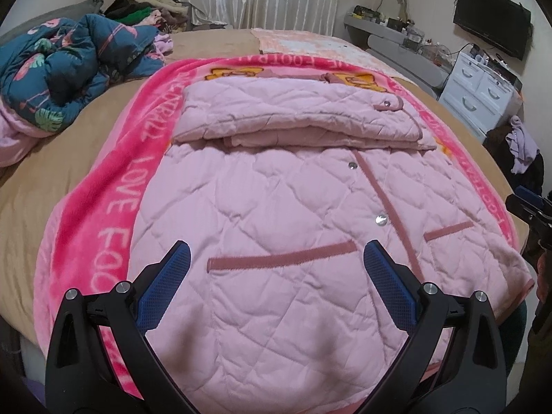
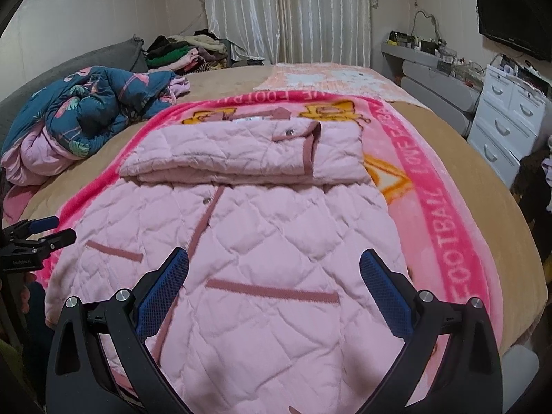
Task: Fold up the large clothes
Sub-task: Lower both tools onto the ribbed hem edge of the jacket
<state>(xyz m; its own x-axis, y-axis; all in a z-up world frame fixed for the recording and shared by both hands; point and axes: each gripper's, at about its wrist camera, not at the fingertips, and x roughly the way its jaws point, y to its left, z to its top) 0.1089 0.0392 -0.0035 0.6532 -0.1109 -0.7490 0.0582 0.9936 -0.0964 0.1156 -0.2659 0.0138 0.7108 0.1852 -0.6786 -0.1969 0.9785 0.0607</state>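
Observation:
A pale pink quilted jacket (image 1: 276, 207) lies flat on a bright pink blanket (image 1: 114, 189) on the bed, front side up, with its sleeves folded across the top (image 1: 293, 114). It also shows in the right wrist view (image 2: 262, 241), with folded sleeves (image 2: 241, 151). My left gripper (image 1: 276, 252) is open and empty, hovering above the jacket's lower hem near a pocket. My right gripper (image 2: 274, 258) is open and empty above the hem's other side. Each gripper shows at the other view's edge: the right gripper (image 1: 531, 207) and the left gripper (image 2: 38, 231).
A crumpled blue flamingo-print quilt (image 1: 69, 58) lies at the bed's left. A clothes pile (image 1: 145, 10) sits at the far corner. White drawers (image 1: 479, 89), a TV (image 1: 493, 27) and a cluttered shelf stand to the right. Curtains hang behind the bed.

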